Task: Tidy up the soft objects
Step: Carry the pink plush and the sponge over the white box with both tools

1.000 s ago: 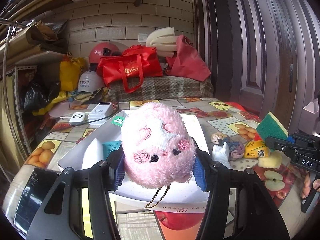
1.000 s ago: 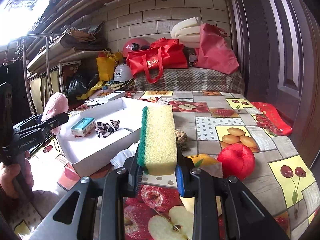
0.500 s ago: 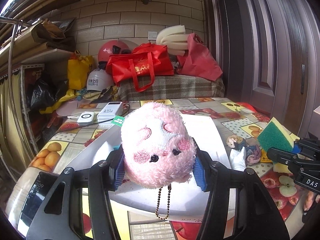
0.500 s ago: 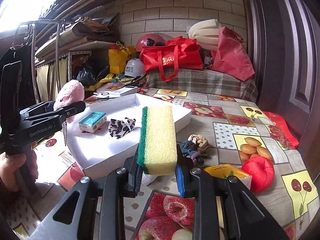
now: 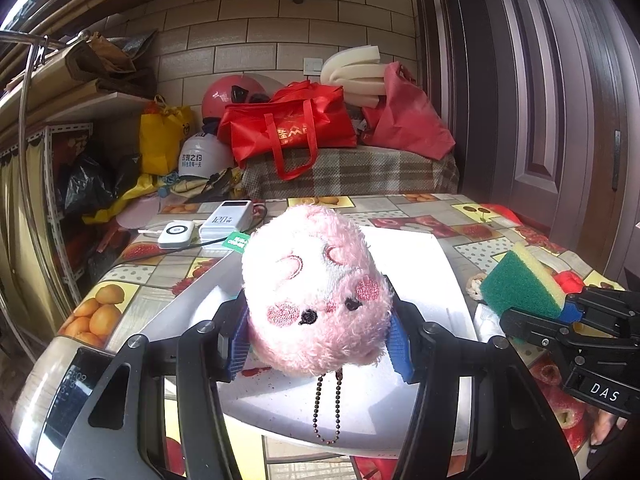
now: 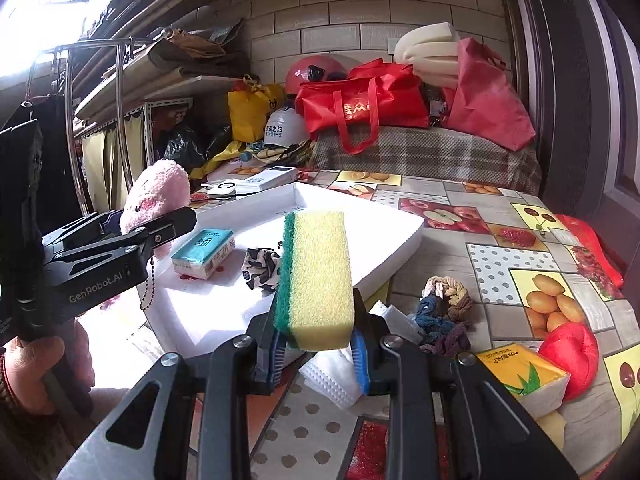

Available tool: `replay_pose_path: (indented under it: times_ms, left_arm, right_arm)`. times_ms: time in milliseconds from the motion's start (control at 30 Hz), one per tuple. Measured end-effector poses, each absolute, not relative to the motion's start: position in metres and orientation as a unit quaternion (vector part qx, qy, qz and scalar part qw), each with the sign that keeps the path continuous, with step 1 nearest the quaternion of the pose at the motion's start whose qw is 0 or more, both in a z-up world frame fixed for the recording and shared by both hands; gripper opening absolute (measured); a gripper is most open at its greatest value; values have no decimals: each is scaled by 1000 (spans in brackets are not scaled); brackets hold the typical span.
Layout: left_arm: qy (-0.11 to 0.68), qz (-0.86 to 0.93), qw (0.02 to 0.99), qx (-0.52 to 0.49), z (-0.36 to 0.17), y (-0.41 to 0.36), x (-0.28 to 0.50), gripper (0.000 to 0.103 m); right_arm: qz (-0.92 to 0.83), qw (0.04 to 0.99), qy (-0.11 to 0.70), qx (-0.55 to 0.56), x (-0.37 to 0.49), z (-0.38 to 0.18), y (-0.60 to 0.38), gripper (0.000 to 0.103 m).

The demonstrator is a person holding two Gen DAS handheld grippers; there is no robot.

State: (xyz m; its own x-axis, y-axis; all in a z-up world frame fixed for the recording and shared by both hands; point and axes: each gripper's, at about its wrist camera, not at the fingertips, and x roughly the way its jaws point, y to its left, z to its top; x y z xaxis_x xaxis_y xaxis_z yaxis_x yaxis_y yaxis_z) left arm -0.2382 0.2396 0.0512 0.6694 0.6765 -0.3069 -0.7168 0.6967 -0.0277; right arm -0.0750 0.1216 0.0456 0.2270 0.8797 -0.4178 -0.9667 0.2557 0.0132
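Both claws are loaded here: the left gripper (image 5: 318, 344) pinches a pink plush toy (image 5: 314, 292) between its blue pads, the fluffy face squeezed on both sides and a bead chain (image 5: 328, 408) dangling below it over the white tray (image 5: 424, 264). Over on the other side, the right gripper (image 6: 318, 354) clamps a yellow sponge (image 6: 316, 276) with a green scouring side, gripped at its lower end and standing upright, its top reaching over the tray's near edge (image 6: 208, 320) in the right wrist view. Inside that tray lie a teal tissue pack (image 6: 204, 252) and, just beside it, a black-and-white patterned scrunchie (image 6: 262, 270). On the fruit-print tablecloth (image 6: 480, 236) to the right of the tray sit a bundle of braided hair ties (image 6: 442, 308), a yellow tissue pack (image 6: 524, 376) and a red apple-shaped plush (image 6: 572, 352) touching it. A hand (image 6: 28, 364) grips the left tool's handle at the lower left.
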Motion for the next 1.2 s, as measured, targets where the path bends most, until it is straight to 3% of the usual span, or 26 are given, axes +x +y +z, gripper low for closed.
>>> replay_pose_path:
  times_ms: [1000, 1200]
  left_arm:
    - [146, 418, 894, -70, 51, 283, -216, 57]
    - [178, 415, 888, -90, 47, 295, -208, 57]
  right_arm:
    - [575, 783, 214, -105, -66, 46, 207, 28]
    - [563, 787, 228, -107, -59, 45, 221, 28]
